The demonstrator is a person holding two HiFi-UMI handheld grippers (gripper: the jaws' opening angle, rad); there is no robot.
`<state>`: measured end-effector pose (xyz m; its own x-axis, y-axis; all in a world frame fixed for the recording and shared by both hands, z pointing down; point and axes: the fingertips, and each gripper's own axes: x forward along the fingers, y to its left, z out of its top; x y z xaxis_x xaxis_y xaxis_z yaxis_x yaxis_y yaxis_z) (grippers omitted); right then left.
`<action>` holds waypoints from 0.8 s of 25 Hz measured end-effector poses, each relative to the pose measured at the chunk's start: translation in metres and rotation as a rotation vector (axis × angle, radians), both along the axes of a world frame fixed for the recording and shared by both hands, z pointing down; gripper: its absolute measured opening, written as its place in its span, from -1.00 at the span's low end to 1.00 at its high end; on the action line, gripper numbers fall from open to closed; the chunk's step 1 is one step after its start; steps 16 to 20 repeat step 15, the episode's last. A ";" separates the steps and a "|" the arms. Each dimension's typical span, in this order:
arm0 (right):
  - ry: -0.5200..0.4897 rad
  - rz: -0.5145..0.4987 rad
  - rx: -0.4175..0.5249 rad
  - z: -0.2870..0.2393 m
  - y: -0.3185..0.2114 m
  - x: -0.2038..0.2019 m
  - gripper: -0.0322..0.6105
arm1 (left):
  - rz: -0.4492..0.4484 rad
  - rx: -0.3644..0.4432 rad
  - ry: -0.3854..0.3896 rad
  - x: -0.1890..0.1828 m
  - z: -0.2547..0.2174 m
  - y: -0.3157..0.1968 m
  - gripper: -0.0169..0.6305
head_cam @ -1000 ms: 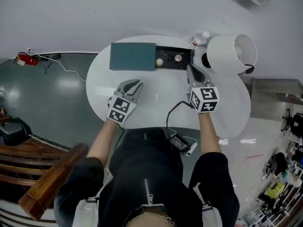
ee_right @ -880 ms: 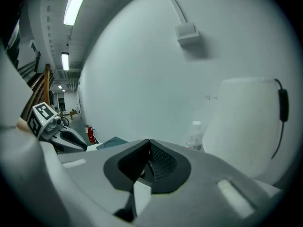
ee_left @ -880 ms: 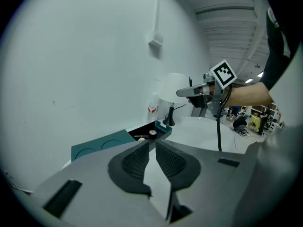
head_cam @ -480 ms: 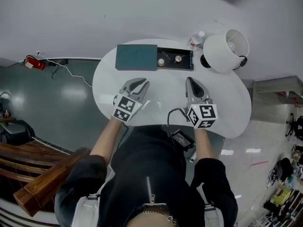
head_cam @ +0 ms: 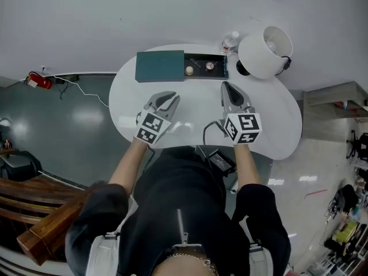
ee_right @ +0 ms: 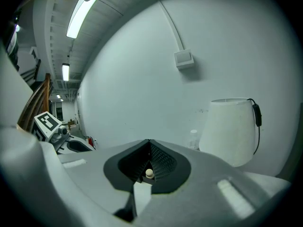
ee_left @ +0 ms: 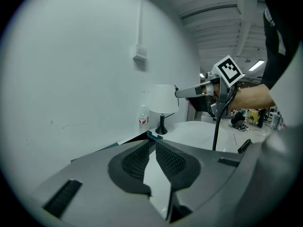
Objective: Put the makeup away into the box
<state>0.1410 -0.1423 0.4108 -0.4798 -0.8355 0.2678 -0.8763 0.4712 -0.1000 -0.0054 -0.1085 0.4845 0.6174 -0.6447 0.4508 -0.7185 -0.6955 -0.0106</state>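
1. While the left gripper (head_cam: 170,98) and the right gripper (head_cam: 226,87) hang side by side over the near half of the round white table (head_cam: 276,125), the box (head_cam: 204,77) sits at the table's far edge, apart from both.
2. A teal lid (head_cam: 160,66) covers the left part of the box. The right part is open and black inside.
3. The makeup (head_cam: 199,67) lies in the open part: a small pale ball (head_cam: 189,70) next to the lid, thin dark sticks (head_cam: 197,64) beside it, and a small round piece (head_cam: 210,66) further right.
4. The left gripper points toward the lid. Its tips meet, with a wedge-shaped gap behind them, and nothing is pinched. In the left gripper view only bare tabletop shows through that gap.
5. The right gripper points toward the open end of the box. Its jaws are pressed together and empty. In the right gripper view the pale ball shows far off through the slit low between the pads.
6. A white lamp (head_cam: 264,52) stands just right of the box, with a clear bottle (head_cam: 230,39) at the back between them.
7. A black cable (head_cam: 208,132) runs from the right gripper past the near table edge to a black adapter (head_cam: 221,162) by the person's waist.
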 end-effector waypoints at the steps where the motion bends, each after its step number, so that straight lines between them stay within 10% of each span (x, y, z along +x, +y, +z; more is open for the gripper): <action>1: 0.001 0.001 0.001 -0.001 0.001 0.001 -0.89 | 0.001 -0.002 0.000 0.001 0.001 0.001 -0.79; 20: 0.009 -0.014 -0.014 0.002 -0.001 0.002 -0.89 | 0.005 -0.015 -0.001 0.008 0.003 -0.002 -0.79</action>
